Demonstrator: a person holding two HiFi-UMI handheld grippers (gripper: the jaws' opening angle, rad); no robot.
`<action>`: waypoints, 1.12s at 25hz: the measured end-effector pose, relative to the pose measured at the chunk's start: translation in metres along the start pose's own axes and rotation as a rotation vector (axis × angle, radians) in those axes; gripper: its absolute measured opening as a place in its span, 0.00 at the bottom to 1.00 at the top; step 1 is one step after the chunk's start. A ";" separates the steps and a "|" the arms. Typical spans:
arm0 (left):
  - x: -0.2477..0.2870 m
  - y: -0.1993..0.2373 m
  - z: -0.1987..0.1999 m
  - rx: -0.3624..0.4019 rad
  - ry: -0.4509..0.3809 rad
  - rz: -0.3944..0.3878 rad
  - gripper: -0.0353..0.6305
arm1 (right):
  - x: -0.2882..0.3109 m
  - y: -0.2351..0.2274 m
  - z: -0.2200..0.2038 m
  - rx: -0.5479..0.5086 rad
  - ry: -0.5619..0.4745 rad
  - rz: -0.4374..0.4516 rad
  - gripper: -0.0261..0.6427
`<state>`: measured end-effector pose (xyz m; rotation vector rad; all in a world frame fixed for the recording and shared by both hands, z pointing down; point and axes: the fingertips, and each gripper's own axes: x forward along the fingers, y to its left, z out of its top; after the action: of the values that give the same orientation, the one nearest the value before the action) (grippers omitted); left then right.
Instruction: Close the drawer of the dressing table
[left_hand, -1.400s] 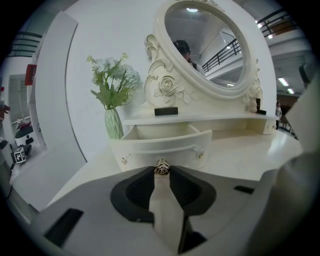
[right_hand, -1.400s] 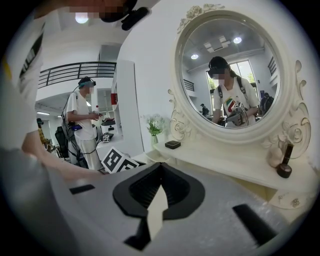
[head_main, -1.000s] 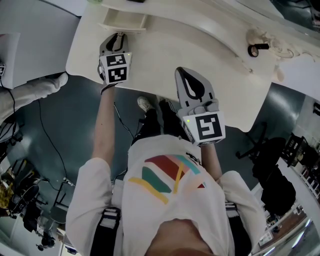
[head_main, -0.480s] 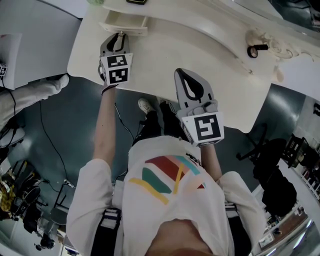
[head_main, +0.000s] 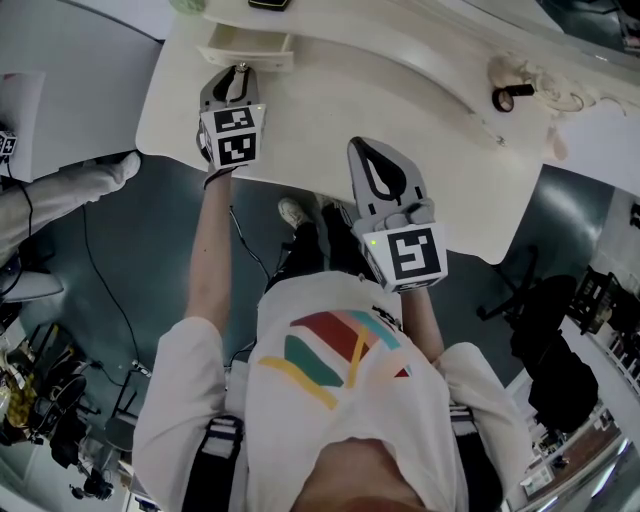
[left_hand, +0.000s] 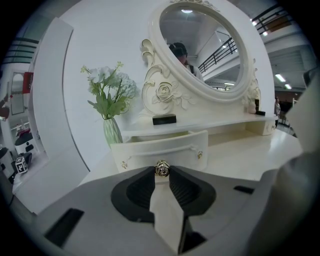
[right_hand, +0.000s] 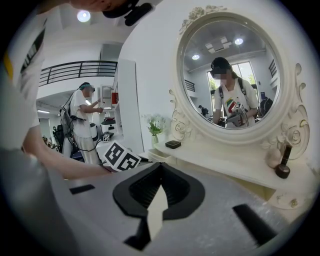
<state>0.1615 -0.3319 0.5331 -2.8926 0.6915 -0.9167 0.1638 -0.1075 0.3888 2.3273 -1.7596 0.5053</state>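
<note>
The cream dressing table (head_main: 330, 110) has a small drawer (head_main: 248, 45) standing pulled out at its back left. In the left gripper view the drawer front (left_hand: 170, 148) juts out from under the shelf and carries a gold rose-shaped knob (left_hand: 161, 168). My left gripper (left_hand: 161, 171) is shut on that knob, and it is also in the head view (head_main: 238, 72) against the drawer front. My right gripper (head_main: 364, 144) hovers over the tabletop to the right of the drawer. It is shut with nothing between its jaws (right_hand: 160, 166).
A green vase of flowers (left_hand: 111, 131) stands left of the drawer, and a black box (left_hand: 164, 119) lies on the shelf under the oval mirror (left_hand: 202, 45). A small dark bottle (head_main: 512, 98) stands at the table's right end. Another person (right_hand: 82, 122) stands beyond the table's left end.
Almost nothing: my left gripper stays closed on the knob at the drawer front and my right gripper has not moved. Only the head view has drifted slightly.
</note>
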 end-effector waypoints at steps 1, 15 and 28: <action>0.000 -0.001 -0.001 -0.001 0.003 0.001 0.18 | 0.000 -0.001 -0.001 0.004 0.004 -0.005 0.04; -0.001 -0.003 0.004 0.091 0.005 0.034 0.18 | -0.004 -0.001 -0.008 0.007 0.014 0.005 0.04; 0.005 0.000 0.004 0.079 0.009 0.033 0.18 | -0.003 -0.005 -0.012 0.029 0.022 0.002 0.04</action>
<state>0.1670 -0.3344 0.5325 -2.8015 0.6851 -0.9325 0.1662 -0.0990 0.3986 2.3300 -1.7570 0.5584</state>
